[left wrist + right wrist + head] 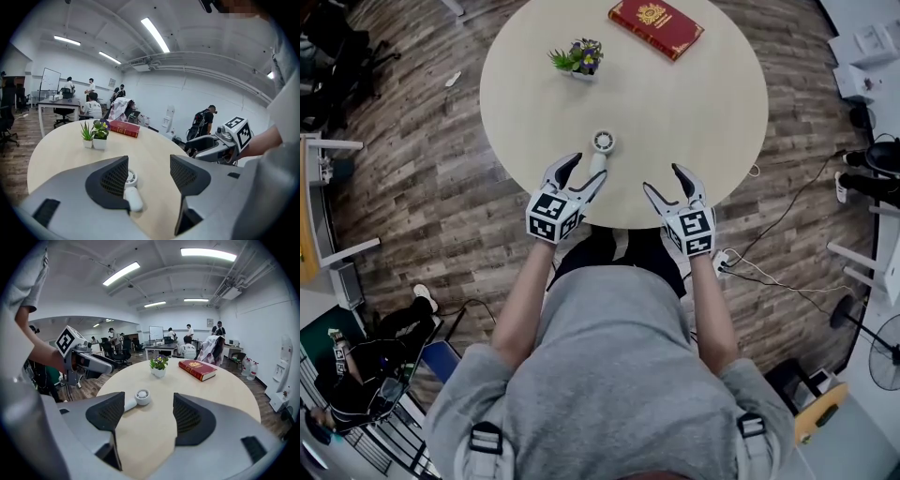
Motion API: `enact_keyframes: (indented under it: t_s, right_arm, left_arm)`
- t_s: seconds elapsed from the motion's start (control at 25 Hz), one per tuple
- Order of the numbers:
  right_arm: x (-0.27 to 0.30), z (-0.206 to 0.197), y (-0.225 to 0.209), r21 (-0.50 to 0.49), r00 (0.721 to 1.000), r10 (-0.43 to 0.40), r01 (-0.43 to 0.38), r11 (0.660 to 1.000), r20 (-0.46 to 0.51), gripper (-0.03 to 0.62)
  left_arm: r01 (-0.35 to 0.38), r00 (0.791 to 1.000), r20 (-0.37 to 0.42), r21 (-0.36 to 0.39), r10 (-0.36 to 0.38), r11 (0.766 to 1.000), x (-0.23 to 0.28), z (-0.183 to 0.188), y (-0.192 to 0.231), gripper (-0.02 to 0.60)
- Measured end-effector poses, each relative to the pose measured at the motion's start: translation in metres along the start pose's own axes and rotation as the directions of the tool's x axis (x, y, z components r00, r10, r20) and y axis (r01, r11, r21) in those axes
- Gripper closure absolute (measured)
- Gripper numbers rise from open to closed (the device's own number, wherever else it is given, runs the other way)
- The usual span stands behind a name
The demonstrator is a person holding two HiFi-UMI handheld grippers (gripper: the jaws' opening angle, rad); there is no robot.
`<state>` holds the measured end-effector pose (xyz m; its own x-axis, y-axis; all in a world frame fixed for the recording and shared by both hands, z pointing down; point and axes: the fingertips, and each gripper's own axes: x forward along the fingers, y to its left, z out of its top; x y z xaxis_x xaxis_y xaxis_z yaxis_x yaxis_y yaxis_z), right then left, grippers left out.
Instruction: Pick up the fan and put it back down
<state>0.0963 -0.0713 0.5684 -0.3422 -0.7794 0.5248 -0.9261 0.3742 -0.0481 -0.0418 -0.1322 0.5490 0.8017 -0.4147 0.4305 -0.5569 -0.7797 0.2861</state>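
A small white hand fan [601,143] lies flat on the round beige table [703,103] near its front edge, with the handle pointing toward me. My left gripper [586,170] is open just above the table at the handle's end. In the left gripper view the fan [131,193] lies close against the inner side of the left jaw, partly hidden behind it, and the pads do not press on it. My right gripper [664,180] hovers open to the right of the fan with nothing between its fingers. The right gripper view shows the fan [141,397] ahead and to the left.
A red book [656,26] lies at the table's far side, and a small potted plant [578,58] stands at the far left. Wood floor surrounds the table, with cables and chairs to the right. Several people sit at desks in the room behind.
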Motion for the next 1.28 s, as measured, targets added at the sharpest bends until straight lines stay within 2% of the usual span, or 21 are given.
enact_keyframes:
  t_s: [0.24, 0.36, 0.56, 0.84, 1.28]
  right_arm:
    - [0.008, -0.022, 0.002, 0.014, 0.999, 0.026, -0.026, 1.0, -0.036, 0.263]
    - [0.018, -0.033, 0.007, 0.017, 0.997, 0.05, -0.049, 0.999, -0.056, 0.263]
    - [0.029, -0.045, 0.014, 0.018, 0.993, 0.08, -0.079, 0.997, -0.083, 0.263]
    - [0.052, -0.044, 0.018, 0.008, 0.988, 0.119, -0.118, 0.993, -0.096, 0.264]
    - [0.074, -0.057, 0.014, 0.039, 0.981, 0.143, -0.139, 0.99, -0.128, 0.267]
  left_arm:
    - [-0.047, 0.998, -0.033, 0.024, 0.048, 0.999, 0.016, -0.017, 0.014, 0.298]
    - [-0.071, 0.996, -0.052, 0.013, 0.071, 0.997, 0.024, -0.03, 0.026, 0.291]
    - [-0.049, 0.996, -0.078, -0.026, 0.047, 0.998, 0.037, -0.049, 0.031, 0.273]
    - [-0.057, 0.992, -0.116, -0.045, 0.052, 0.997, 0.052, -0.068, 0.04, 0.264]
    - [-0.081, 0.986, -0.152, -0.036, 0.074, 0.996, 0.082, -0.081, 0.06, 0.242]
